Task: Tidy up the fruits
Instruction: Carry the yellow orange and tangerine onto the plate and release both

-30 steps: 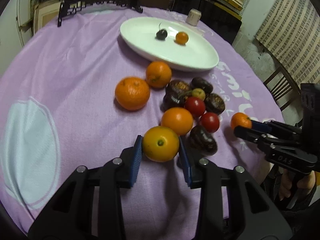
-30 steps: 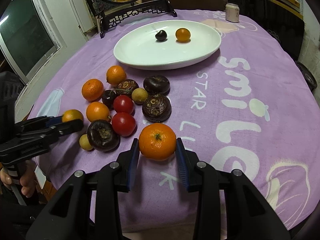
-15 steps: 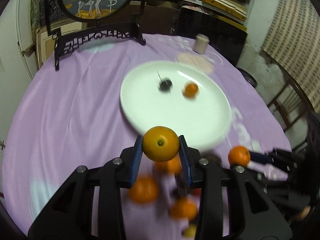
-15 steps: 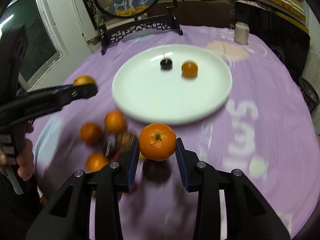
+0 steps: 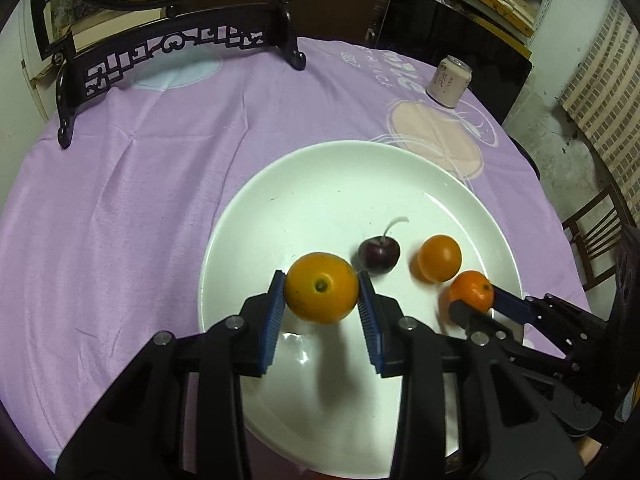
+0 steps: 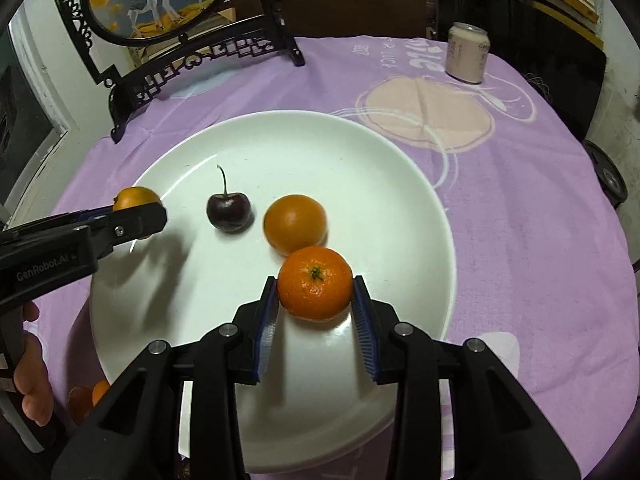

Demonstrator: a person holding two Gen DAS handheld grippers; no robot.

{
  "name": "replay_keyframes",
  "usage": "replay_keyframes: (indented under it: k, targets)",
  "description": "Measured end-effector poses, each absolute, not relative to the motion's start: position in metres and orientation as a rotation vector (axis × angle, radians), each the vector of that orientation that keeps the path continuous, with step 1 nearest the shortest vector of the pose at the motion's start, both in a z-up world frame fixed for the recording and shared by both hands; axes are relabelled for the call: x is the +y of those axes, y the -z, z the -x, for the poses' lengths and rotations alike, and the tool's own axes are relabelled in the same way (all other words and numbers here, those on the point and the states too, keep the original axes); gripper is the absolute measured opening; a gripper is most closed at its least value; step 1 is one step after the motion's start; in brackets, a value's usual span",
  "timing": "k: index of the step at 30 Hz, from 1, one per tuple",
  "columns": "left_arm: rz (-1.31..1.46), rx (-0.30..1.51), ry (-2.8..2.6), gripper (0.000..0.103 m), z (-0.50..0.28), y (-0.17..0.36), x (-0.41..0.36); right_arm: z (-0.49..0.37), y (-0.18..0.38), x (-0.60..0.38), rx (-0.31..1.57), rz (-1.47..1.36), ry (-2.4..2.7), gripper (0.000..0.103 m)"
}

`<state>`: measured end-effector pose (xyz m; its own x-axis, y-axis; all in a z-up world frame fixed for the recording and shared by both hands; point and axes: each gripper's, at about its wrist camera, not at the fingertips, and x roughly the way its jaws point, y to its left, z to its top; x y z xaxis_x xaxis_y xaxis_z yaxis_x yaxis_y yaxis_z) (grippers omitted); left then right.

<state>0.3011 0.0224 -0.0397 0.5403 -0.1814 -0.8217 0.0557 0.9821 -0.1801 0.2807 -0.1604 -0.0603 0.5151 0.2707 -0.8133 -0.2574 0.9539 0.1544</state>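
While both grippers hang over the white plate (image 5: 248, 208), each one holds a round fruit. The left gripper (image 5: 322, 296) has its two blue pads pressed on the sides of a yellow-orange fruit (image 5: 322, 287), so it is closed on it. The right gripper (image 6: 315, 300) squeezes a bumpy orange mandarin (image 6: 315, 283) the same way, with a green stem spot on top.

Two fruits already sit on the plate: a dark cherry (image 6: 229, 212) with a thin stem, and a smooth small orange (image 6: 295, 223) just beside it. The mandarin in the right gripper is very close to that small orange, maybe touching it; I cannot tell for sure. I also cannot tell if either held fruit rests on the plate or is a bit above it.

So the step looks like putting these two fruits down on the plate. Next, I think each gripper needs to go low, then open its pads slowly so the fruit stays put. Round fruit rolls, so a gentle drop is best. It could bump the cherry.

Far back on the purple cloth (image 5: 132, 184) stands a can (image 6: 467, 53).
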Motion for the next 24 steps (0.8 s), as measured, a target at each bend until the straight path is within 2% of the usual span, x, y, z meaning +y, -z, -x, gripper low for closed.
replay_keyframes:
  k: [4, 5, 6, 7, 8, 16, 24]
  targets:
    - [0.136, 0.983, 0.15, 0.036, -0.3, 0.039, 0.02, -0.278, 0.057, -0.154, 0.951, 0.009, -0.326, 0.037]
    - [0.135, 0.981, 0.148, 0.04, -0.3, 0.039, 0.02, -0.277, 0.057, -0.152, 0.945, 0.015, -0.323, 0.042]
    - [0.137, 0.971, 0.144, 0.047, -0.299, 0.039, 0.021, -0.278, 0.057, -0.152, 0.935, 0.023, -0.315, 0.049]
    - [0.136, 0.959, 0.137, 0.068, -0.297, 0.037, 0.02, -0.276, 0.056, -0.152, 0.916, 0.035, -0.294, 0.059]
    - [0.131, 0.934, 0.123, 0.073, -0.294, 0.033, 0.021, -0.274, 0.054, -0.153, 0.898, 0.044, -0.278, 0.059]
    - [0.113, 0.88, 0.144, 0.073, -0.264, 0.018, 0.015, -0.248, 0.043, -0.167, 0.824, 0.02, -0.26, 0.059]
    - [0.141, 0.82, 0.144, 0.075, -0.171, 0.017, 0.03, -0.163, 0.041, -0.186, 0.828, -0.03, -0.285, 0.06]
